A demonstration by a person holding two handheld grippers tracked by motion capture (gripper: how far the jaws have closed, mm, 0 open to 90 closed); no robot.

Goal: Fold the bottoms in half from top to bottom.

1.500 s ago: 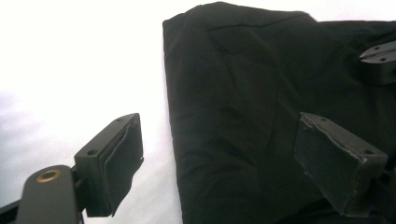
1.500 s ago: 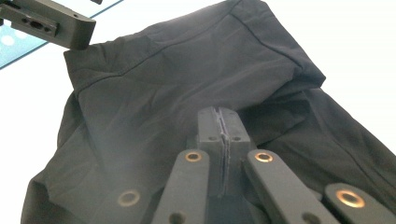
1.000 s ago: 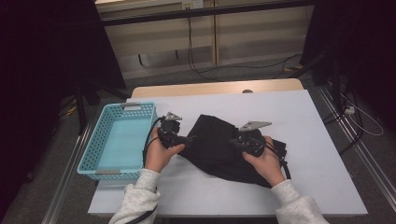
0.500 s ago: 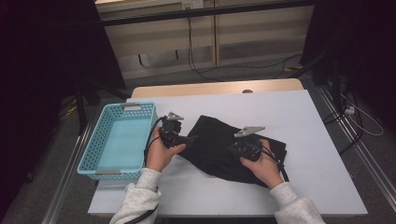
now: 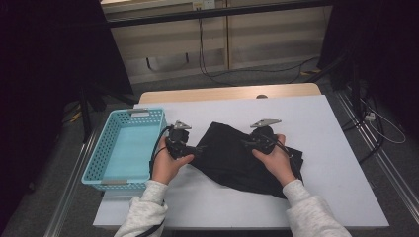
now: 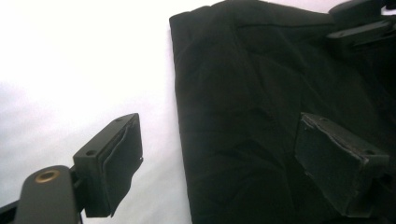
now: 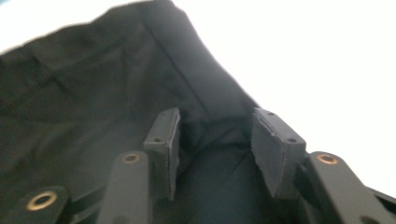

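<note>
While the person's forearms enter from the near edge of the white table [image 5: 341,148], the scene reads from left to right as follows: a light blue perforated basket [image 5: 99,155] stands at the table's left side, its interior bare; just right of the basket, the left gripper [image 5: 199,148] is held in the left hand [image 5: 165,165] and points right toward the black garment [image 5: 232,153]; its jaws are spread wide and grasp nothing; in the left gripper view one pad stands over bare table and the other over the garment [image 6: 252,116], with the cloth's straight left edge running between them; the garment lies crumpled on the middle of the table, well clear of the basket; at its right part, the right gripper [image 5: 245,143] is held in the right hand [image 5: 272,158] and points left; its jaws have just been opening and now stand partly apart; in the right gripper view a raised fold of the garment [image 7: 116,93] lies between the pads [image 7: 273,154], which do not press on it.
</note>
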